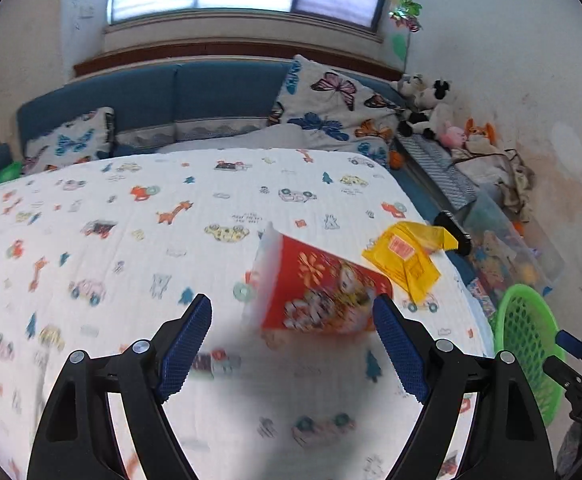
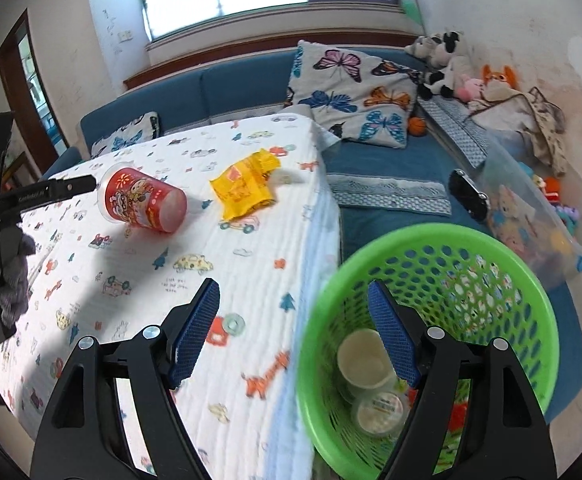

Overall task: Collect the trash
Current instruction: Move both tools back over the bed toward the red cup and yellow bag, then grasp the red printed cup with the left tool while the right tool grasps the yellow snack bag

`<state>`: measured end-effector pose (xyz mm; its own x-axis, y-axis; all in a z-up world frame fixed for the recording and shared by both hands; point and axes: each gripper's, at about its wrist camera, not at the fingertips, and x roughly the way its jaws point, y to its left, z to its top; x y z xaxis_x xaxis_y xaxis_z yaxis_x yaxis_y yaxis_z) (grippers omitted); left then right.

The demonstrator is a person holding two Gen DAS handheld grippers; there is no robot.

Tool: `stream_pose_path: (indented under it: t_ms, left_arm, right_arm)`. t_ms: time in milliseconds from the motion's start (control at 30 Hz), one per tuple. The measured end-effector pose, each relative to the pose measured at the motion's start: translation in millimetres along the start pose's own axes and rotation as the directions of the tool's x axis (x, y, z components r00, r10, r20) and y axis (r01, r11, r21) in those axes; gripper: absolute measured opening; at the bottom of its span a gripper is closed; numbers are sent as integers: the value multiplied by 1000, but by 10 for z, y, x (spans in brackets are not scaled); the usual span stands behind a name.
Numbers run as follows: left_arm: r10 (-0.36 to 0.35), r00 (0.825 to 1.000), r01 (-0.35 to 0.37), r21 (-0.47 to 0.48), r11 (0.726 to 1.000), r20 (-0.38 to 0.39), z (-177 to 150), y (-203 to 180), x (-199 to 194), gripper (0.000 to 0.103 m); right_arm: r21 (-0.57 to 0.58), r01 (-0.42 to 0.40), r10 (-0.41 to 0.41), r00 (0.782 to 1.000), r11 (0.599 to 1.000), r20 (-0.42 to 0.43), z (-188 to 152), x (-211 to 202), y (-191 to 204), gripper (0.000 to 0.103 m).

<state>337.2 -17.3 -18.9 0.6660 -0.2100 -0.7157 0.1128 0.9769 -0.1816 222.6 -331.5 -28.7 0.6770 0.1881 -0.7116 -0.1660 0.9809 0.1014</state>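
Observation:
A red printed cup [image 1: 319,288] lies on its side on the white patterned bedspread [image 1: 131,240]. A yellow wrapper [image 1: 407,260] lies just beyond it. My left gripper [image 1: 293,340] is open, jaws wide, just short of the cup. In the right wrist view the cup [image 2: 143,204] and wrapper [image 2: 245,186] lie far ahead on the bed. My right gripper [image 2: 293,328] is open and empty above the near rim of a green mesh basket [image 2: 491,264]. The basket holds pale cups [image 2: 365,360] and lids. The left gripper's arm [image 2: 31,196] shows at the left.
The bed's right edge [image 2: 327,240] drops beside the basket. A blue sofa [image 1: 211,96] with butterfly pillows [image 2: 355,92] lies behind. Plush toys [image 2: 451,64], a clear toy bin [image 2: 531,208] and a black toy car [image 2: 469,194] stand along the right wall.

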Motion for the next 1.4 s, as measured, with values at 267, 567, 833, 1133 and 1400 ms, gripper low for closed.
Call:
stream_pose_path:
  t_ms: [267, 567, 833, 1133, 1400]
  left_arm:
    - [-125, 989, 132, 101, 986, -80, 29, 53, 420, 83]
    - [-266, 959, 274, 72, 959, -101, 51, 159, 699, 83]
    - [-353, 928, 367, 128, 921, -122, -61, 0, 681, 63]
    - [-372, 922, 381, 79, 921, -106, -150, -22, 586, 22]
    - [-350, 935, 354, 92, 931, -62, -158, -15, 461, 5]
  right_arm:
    - [-26, -5, 5, 1000, 1000, -28, 185, 278, 148, 76]
    - [-62, -1, -2, 999, 998, -52, 290, 532, 242, 76]
    - [-50, -24, 21, 998, 998, -61, 475, 759, 254, 76]
    - [-34, -78, 74, 992, 996, -100, 721, 1195, 357, 75]
    - [-10, -96, 95, 988, 995, -120, 839, 1555, 370, 65]
